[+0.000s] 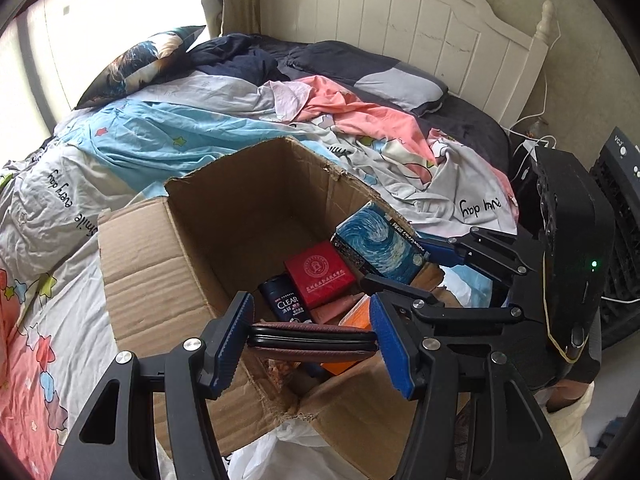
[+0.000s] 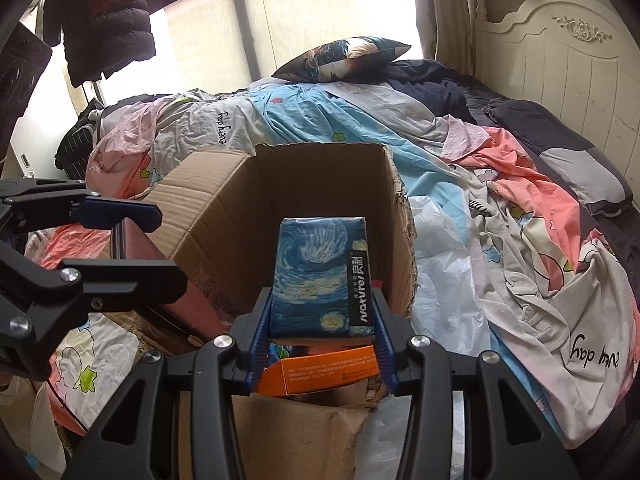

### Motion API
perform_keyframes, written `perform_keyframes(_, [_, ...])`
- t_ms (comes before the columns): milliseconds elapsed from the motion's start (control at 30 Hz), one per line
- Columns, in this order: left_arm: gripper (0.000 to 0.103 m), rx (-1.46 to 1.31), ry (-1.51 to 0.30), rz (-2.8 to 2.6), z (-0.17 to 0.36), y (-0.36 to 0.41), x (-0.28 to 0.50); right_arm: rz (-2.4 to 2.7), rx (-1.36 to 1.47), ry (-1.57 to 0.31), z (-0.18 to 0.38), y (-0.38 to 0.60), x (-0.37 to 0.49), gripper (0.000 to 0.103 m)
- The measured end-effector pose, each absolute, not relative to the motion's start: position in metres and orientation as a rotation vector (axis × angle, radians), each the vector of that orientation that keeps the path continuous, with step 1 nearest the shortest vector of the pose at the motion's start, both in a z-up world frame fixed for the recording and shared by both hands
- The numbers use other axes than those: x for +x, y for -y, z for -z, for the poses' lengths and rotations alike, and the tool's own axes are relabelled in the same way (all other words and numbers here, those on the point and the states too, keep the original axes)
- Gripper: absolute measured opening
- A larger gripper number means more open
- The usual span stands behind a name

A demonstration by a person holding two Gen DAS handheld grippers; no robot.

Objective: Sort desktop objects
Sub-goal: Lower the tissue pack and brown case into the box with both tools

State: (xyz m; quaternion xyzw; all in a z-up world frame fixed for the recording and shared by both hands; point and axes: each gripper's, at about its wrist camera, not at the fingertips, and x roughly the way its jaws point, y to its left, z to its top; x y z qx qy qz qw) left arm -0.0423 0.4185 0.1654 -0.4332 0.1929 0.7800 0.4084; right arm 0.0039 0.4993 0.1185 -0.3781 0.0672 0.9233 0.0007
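Observation:
An open cardboard box (image 1: 160,280) (image 2: 224,216) sits on a bed. My left gripper (image 1: 312,340) is shut on a brown leather wallet (image 1: 312,344) over the box's near edge; the wallet also shows in the right wrist view (image 2: 176,296). My right gripper (image 2: 320,336) (image 1: 432,256) is shut on a tissue pack with a blue starry-night print (image 2: 316,276) (image 1: 380,244), held over the box. Inside the box lie a red box (image 1: 320,276), a dark CLEAR bottle (image 1: 286,300) and an orange box (image 2: 324,370) (image 1: 356,320).
The bed is covered with rumpled pink, blue and grey bedding (image 1: 100,152) (image 2: 520,220). A white headboard (image 1: 420,28) stands behind. A white plastic bag (image 2: 440,272) lies right of the box. A black appliance (image 1: 616,216) stands at the right.

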Motion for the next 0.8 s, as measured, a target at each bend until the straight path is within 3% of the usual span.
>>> perform_keyframes(800, [0.062, -1.109, -0.476, -1.93, -0.1578, -0.4189, -0.0419, -2.889, -1.216, -0.193, -0.1135, -0.4929, 0.0037, 0.042])
